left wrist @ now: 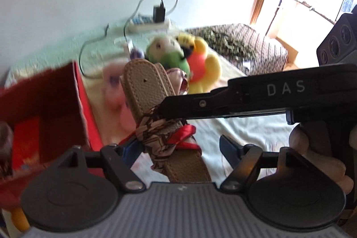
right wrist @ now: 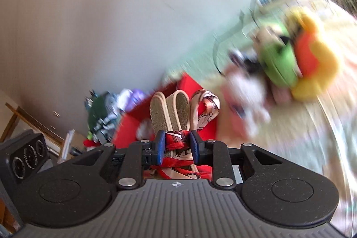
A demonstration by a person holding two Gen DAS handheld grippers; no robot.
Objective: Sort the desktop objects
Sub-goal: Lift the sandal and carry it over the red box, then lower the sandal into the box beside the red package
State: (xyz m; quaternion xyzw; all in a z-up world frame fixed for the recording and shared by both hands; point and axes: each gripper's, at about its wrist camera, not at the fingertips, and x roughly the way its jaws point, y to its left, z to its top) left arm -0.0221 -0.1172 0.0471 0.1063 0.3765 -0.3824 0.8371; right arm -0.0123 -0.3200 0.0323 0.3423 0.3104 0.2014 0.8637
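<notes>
Right tool [right wrist: 176, 144] is pinching the red patterned scarf [right wrist: 176, 137] tied around a pair of tan sandals [right wrist: 169, 110], blue pads pressed against the fabric on both sides. The sandals hang up off the surface, soles showing, in front of the red box [right wrist: 200, 90]. In the left wrist view the same bundle of sandals [left wrist: 145, 86] and scarf [left wrist: 160, 133] sits between the fingers of the left tool [left wrist: 180, 148], which is spread wide, pads apart and not gripping anything; the right tool's black arm [left wrist: 245, 99] reaches in from the right and meets the scarf knot. Red box [left wrist: 44, 104] is just left of the bundle, open top. Behind, on the pale-covered worktop [left wrist: 245, 131], a green and yellow plush toy [left wrist: 189, 57], something pink and blurred beside it [left wrist: 113, 86], and a white power strip [left wrist: 149, 23] with a black plug by the wall. Much of the right view is motion-blurred.
</notes>
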